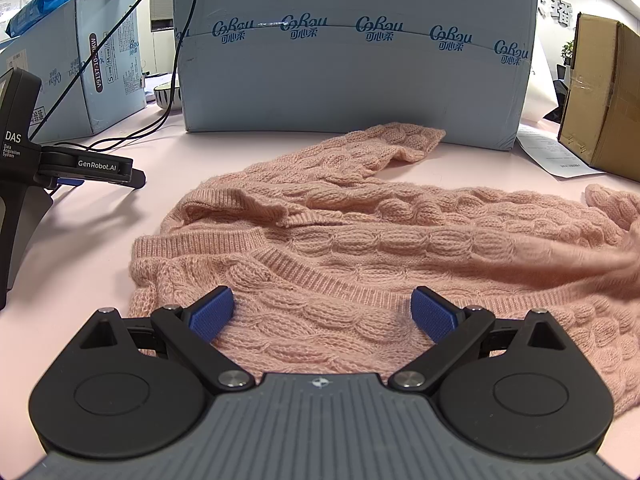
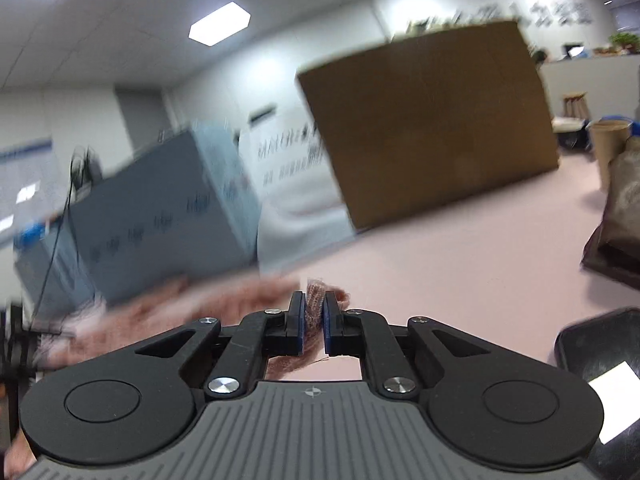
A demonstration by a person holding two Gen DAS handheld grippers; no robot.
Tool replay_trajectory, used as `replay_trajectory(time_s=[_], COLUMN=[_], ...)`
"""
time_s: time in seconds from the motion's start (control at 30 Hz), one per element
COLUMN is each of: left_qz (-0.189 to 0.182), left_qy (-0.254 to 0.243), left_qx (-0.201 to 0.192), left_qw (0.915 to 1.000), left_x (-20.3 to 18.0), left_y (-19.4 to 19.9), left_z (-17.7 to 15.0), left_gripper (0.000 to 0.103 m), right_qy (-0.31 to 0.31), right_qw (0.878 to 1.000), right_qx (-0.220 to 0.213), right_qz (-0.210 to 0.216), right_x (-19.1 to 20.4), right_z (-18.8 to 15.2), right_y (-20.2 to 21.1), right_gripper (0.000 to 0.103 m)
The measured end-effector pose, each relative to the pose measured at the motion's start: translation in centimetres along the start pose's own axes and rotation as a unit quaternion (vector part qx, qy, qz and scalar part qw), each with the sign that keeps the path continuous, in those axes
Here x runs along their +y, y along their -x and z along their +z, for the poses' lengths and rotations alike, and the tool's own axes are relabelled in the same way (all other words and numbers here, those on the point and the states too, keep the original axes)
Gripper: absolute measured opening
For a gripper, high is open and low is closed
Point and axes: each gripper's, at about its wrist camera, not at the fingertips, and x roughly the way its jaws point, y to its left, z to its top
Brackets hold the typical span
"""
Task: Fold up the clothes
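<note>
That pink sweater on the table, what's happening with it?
A person is folding a pink knitted sweater on a pink table, working with a hand-held gripper in each hand. The right hand-held gripper is clamped shut on a bit of the knit, and its view is blurred with motion. The left hand-held gripper hangs open over the sweater near the collar, gripping nothing. One sleeve lies stretched toward a blue carton, so the folding has barely begun.

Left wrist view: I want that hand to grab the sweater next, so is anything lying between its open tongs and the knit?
Nothing visible does. The left tongs stand open right over the pink sweater, with bare knit between the blue pads. The boxes sit farther back on the table.
</note>
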Motion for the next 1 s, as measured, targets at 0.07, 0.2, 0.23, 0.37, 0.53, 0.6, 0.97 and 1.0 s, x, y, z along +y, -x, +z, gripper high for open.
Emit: replay_trajectory(time_s=[0.07,0.2,0.23,0.37,0.53,0.6,0.97,1.0], left_qz=[0.0,0.0,0.0,0.022,-0.031,-0.059,-0.167,-0.166], left_qy=[0.0,0.0,0.0,-0.005,-0.088,-0.167,-0.317,-0.317], left_qx=[0.0,0.0,0.0,-0.022,-0.121,-0.144,-0.068,-0.054], left_qw=[1.0,1.0,1.0,0.9995,0.9883,0.9735,0.931,0.9323], left_x=[0.0,0.0,0.0,-0.4,-3.4,-6.0,-15.0,-15.5], left_y=[0.0,0.0,0.0,0.7,5.7,8.1,10.5,10.0], left_z=[0.0,0.0,0.1,0.0,-0.9,-2.0,-5.0,-5.0], left_gripper=[0.096,0.096,0.096,0.096,0.096,0.096,0.084,0.076], right_qy=[0.012,0.011,0.015,0.057,0.019,0.011,0.002,-0.003], right_qw=[0.998,0.997,0.997,0.996,0.999,0.999,0.996,0.996], right_qx=[0.063,0.054,0.037,-0.003,0.029,0.043,0.064,0.063], right_qz=[-0.021,-0.048,-0.062,-0.073,-0.021,-0.017,0.055,0.059], right_x=[-0.5,-1.1,-1.1,-0.1,-0.4,-0.7,-0.5,-0.7], right_z=[-0.9,-0.9,-0.8,-0.5,-0.9,-1.3,-1.9,-1.9], right_y=[-0.8,0.0,0.4,1.3,-0.1,-0.9,-1.6,-1.5], right_gripper=[0.008,0.023,0.031,0.05,0.056,0.058,0.077,0.078])
